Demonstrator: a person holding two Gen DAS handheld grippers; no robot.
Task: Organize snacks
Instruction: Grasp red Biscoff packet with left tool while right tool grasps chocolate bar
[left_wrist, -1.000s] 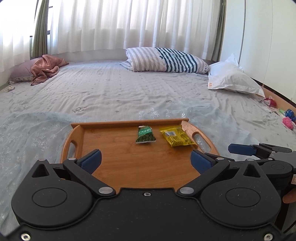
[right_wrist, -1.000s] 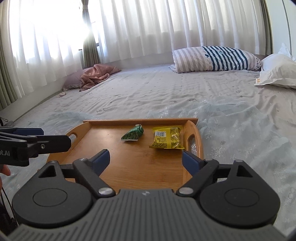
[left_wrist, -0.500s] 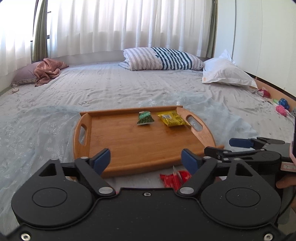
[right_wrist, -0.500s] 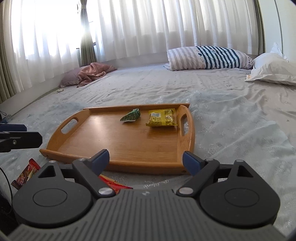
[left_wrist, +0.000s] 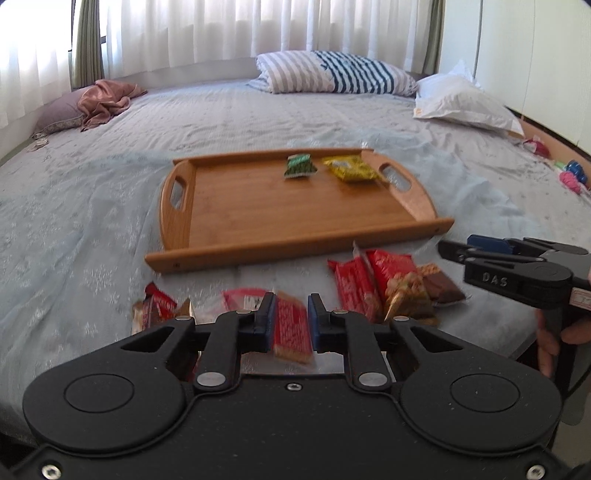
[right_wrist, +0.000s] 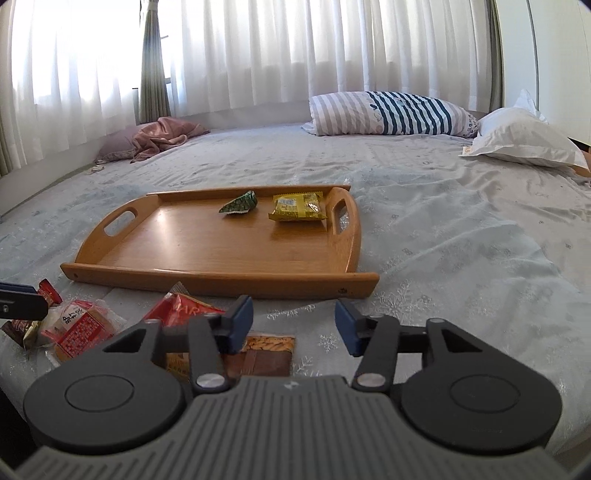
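We saw a flat wooden tray with smooth bamboo grain, rounded ends and a cut-out handle at each side, lying on the pale blue bedsheet with a printed snowflake pattern. At the far edge of the tray lay a small green packet, crumpled to a kind of triangle, and just beside it a yellow packet, flat and rectangular.

The other snacks lay on the sheet in front of the near rim of the tray. The left gripper had its blue pads closed on a red-and-white packet (shiny plastic, with small print on it); its jaws had just been closing, and the packet stood between them. To its right lay two long red packets and a brown wrapper, touching each other in a loose pile. To its left was a smaller red-and-brown packet.

The right gripper hung over the sheet near the brown wrapper. Its jaws had just been closing too, but there was a clear gap between the pads and nothing in it.

Striped pillow and white pillow lay far behind.
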